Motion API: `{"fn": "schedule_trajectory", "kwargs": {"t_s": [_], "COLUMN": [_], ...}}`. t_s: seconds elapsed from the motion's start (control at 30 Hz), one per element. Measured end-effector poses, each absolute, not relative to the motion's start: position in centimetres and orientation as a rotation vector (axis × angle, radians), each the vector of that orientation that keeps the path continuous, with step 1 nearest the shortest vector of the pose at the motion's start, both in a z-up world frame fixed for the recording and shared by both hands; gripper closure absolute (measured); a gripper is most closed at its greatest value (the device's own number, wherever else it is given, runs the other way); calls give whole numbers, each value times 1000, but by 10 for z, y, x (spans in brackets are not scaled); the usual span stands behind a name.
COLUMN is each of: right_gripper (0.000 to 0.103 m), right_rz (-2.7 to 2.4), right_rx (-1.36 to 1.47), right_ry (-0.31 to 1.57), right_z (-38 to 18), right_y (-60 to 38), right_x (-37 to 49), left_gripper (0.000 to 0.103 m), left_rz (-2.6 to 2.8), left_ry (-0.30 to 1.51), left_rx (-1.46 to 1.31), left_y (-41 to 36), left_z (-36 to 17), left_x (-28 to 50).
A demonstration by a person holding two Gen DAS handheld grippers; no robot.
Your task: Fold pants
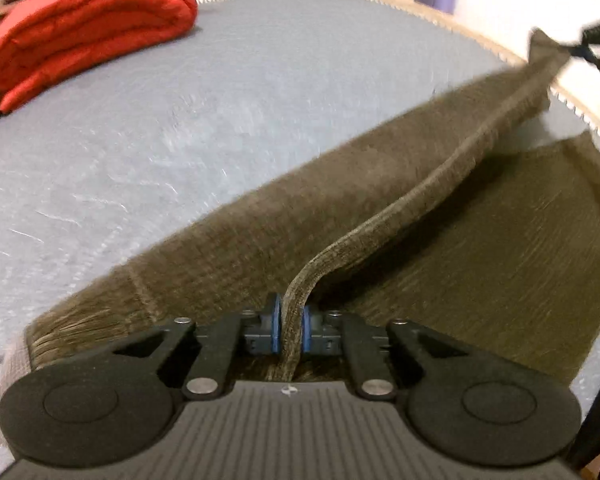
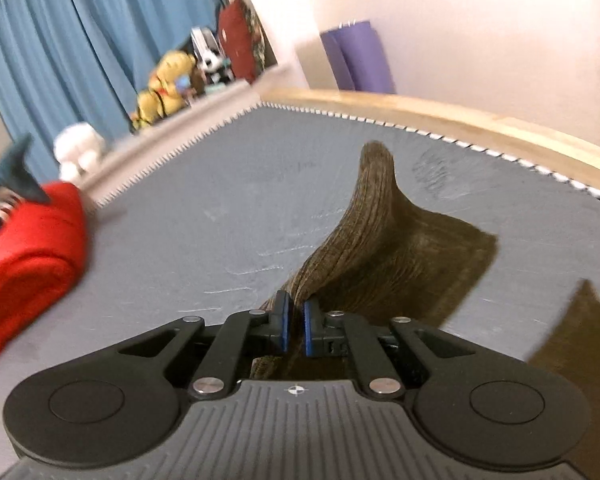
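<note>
left wrist view: the left gripper (image 1: 291,328) was clamped on a raised edge of the olive-brown corduroy pants (image 1: 300,232), blue pads (image 1: 275,326) pinching a narrow ridge of cloth. that ridge ran taut from the pads to the far corner of the pants, where the right gripper (image 1: 596,50) held the other end, just past the wooden rim (image 1: 480,38) of the grey table (image 1: 180,120). one panel of the pants was lifted along this edge; a second panel lay flat on the table beneath and beside it. a folded red garment (image 1: 80,32) sat well apart from the pants, at the table's far edge. motion blur over most of the frame.

right wrist view: the right gripper (image 2: 296,328) was closed narrowly on a bunched edge of the pants (image 2: 380,240); cloth rose from the pads in a peak, then sloped down onto the table (image 2: 220,200). a plush toy (image 2: 164,88) and blue curtain (image 2: 60,60) stood beyond the table; a purple rolled mat (image 2: 360,56) leaned behind the rim.

judgement: fold in progress, roughly midway through one fold. edge gripped and lifted at both ends, not yet laid over. remaining: lay it down aligned, release, probably one further fold.
</note>
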State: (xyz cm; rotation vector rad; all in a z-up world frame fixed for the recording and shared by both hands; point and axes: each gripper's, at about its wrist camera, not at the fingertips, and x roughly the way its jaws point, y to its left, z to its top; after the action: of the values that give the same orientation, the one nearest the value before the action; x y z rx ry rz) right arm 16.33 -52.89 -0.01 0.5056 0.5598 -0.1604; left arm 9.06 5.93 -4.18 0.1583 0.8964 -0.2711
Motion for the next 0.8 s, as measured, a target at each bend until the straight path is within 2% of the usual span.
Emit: {"fn": "schedule_trajectory", "kwargs": {"t_s": [0.2,0.4,0.53,0.57,0.63,0.67,0.7,0.73,0.8], "right_gripper": [96,96,91,91,78,73,62,57,56], "right_rz": [-133,-138,-180,-212,-262,-291,-321,-348,-369], "right_rx": [562,601,733,746,753,747,746,761,814], "right_ry": [514,540,710,708,671,651,635,619,605], "right_z": [-6,-53,-90,-93,-91,-89,-88,-89,-94], "right_y": [-567,-598,-622,-626,-636,-642,-647,-653,-665], "right_x": [65,5,3,0,-1,-2,-1,-2,-1], "left_gripper": [94,93,84,76,61,57,55,52,51], "left_rz": [-307,-453,-489,-493,-480,-468,-441,-400,-303], "left_ry": [795,813,920,919,897,881,864,855,859], "left_rx": [67,86,11,-41,-166,-221,-274,-321,-404], "left_y": [82,85,90,96,111,120,127,132,148], "left_z": [-4,-1,-13,-12,-7,-5,-1,1,-1], "left_x": [47,12,20,23,30,33,35,38,42]}}
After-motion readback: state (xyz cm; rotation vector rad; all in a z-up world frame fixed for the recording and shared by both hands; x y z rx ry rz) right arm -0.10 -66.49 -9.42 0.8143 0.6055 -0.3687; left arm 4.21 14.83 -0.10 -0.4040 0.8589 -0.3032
